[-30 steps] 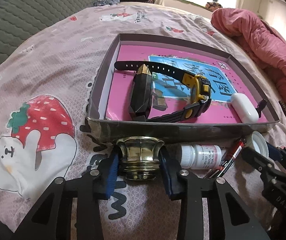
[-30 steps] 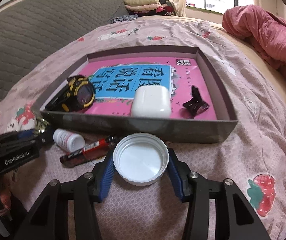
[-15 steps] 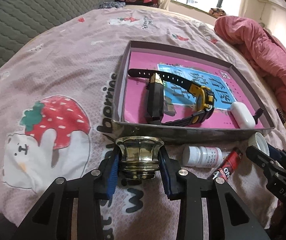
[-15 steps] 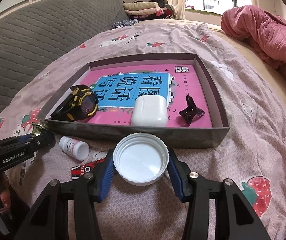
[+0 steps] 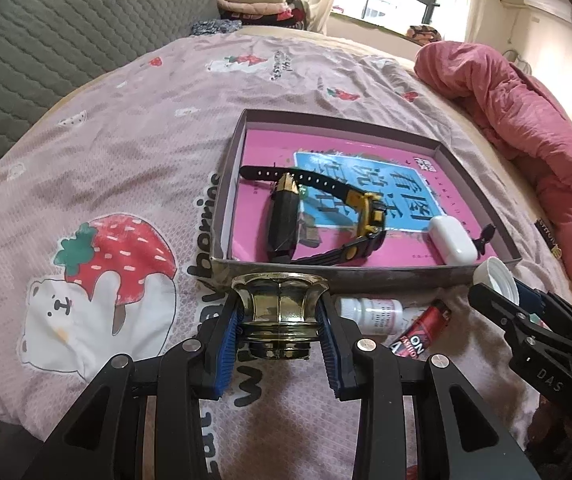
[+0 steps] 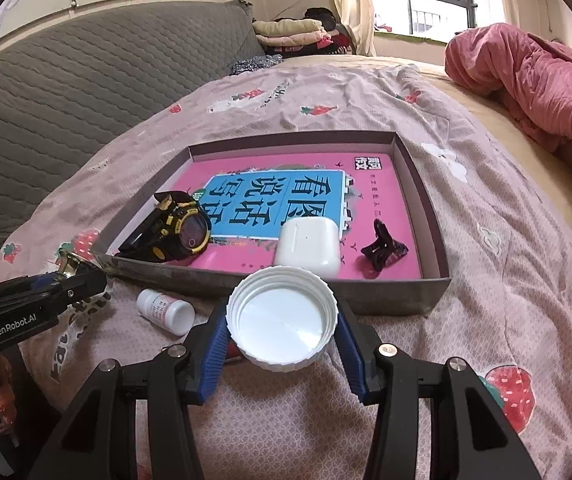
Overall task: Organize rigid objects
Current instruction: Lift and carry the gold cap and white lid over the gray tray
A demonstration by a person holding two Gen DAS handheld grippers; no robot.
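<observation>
The bedspread [image 5: 134,152] and the shallow box [image 5: 222,216] at frame centre were seen smaller and lower in the left wrist view than a second before, with more of the window and far wall exposed; both views were judged to have been raised. This was read as a lift clear of the box's near wall, with placement in the box as the likely next step.

The left gripper [image 5: 280,330] was clamped on a brass-coloured cap [image 5: 280,312] at lower centre. The right gripper [image 6: 282,332] was clamped on a white lid [image 6: 282,318], held in front of the box's near wall.

Only the left wrist view showed a dark faceted bottle [image 5: 284,220] inside the box, beside the watch [image 5: 367,216]. Only the right wrist view showed the watch face, the black clip [image 6: 383,248] in full, and the lid's hollow inside. A small white bottle [image 6: 164,310] was left on the bedspread
</observation>
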